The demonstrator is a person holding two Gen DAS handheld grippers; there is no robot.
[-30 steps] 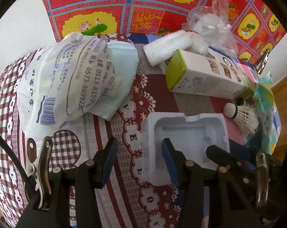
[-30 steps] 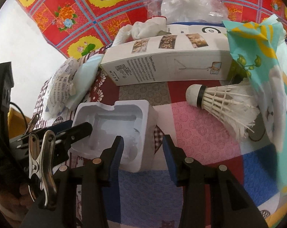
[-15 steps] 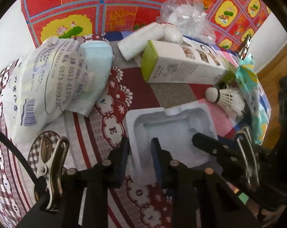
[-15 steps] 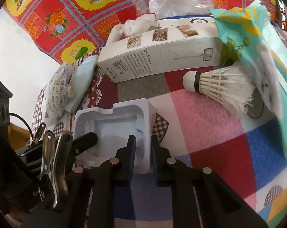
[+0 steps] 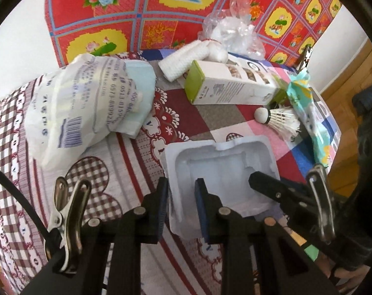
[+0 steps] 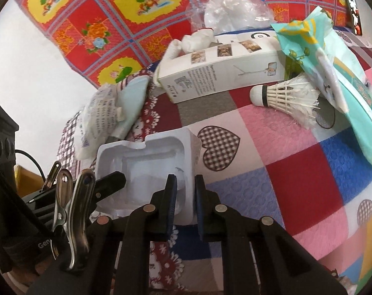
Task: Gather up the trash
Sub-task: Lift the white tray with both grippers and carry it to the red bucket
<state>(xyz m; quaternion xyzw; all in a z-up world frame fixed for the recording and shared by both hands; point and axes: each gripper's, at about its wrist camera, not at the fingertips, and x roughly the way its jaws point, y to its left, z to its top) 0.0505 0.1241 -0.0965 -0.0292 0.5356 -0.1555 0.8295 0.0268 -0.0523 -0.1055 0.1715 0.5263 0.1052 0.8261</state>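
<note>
Left wrist view: left gripper [image 5: 179, 191] is clamped on the left wall of a white moulded tray [image 5: 220, 157] at the quilt's [image 5: 136, 162] near edge; the other gripper's dark finger enters the tray's right side. A white plastic bag [image 5: 70, 113] toward the left edge carries blue print, digits "0513" and a barcode. Right wrist view: right gripper [image 6: 186, 191] pinches the tray's [image 6: 146, 162] right wall, jaws nearly closed on it. Only here do the carton's [image 6: 223, 76] "Specifications" panel and a checked heart patch [image 6: 216, 147] show. A shuttlecock [image 6: 284, 94] and teal wrapper [image 6: 333, 73] lie toward the right edge. Behind the quilt: red-and-yellow floral cloth [image 5: 161, 19], white wall.
</note>
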